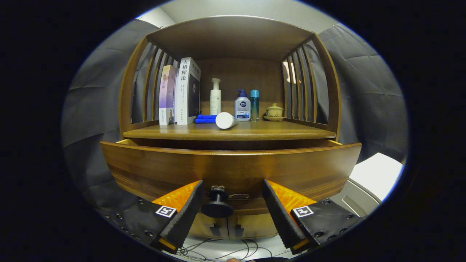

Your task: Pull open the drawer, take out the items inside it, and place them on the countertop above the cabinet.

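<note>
Drawer [229,169] under the countertop [229,133], pulled partly out; wide curved brown wood front hides its inside, contents can't be seen. Round dark knob [217,203] low on the front sits between the fingers, nearer the left one, touching neither. Gripper [233,191] spread wide, holding nothing. Books [180,92], bottles [242,105], white tube [225,120] on countertop.

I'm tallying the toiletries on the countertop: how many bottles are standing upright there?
3. A white pump bottle right of the books, then a pump bottle with a blue top, and a teal-capped bottle beside it. A white container lies on its side in front. Gripper open around the drawer knob.
</note>
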Demonstrator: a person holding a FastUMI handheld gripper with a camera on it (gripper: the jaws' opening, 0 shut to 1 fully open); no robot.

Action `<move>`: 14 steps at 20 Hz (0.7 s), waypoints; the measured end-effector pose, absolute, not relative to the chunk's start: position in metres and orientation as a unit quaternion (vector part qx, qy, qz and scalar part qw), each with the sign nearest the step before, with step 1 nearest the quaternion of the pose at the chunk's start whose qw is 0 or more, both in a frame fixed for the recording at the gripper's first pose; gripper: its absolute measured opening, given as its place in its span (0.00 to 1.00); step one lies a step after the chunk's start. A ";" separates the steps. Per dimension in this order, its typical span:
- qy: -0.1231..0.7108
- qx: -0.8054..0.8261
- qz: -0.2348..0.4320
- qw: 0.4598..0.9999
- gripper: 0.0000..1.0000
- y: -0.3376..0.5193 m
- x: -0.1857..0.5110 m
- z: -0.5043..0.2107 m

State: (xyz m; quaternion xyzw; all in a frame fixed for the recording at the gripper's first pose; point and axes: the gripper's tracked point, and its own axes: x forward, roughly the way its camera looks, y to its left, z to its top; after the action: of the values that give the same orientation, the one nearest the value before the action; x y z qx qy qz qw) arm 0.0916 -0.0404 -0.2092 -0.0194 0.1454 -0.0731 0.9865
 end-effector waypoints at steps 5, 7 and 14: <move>0.152 -0.017 -0.073 0.986 1.00 -0.043 0.116 -0.210; 0.156 -0.016 -0.073 0.985 1.00 -0.044 0.127 -0.211; 0.170 -0.024 -0.070 0.983 1.00 -0.041 0.152 -0.217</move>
State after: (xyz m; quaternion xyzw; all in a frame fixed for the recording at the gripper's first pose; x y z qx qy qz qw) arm 0.1519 -0.0412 -0.2175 -0.0236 0.1699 -0.0702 0.9827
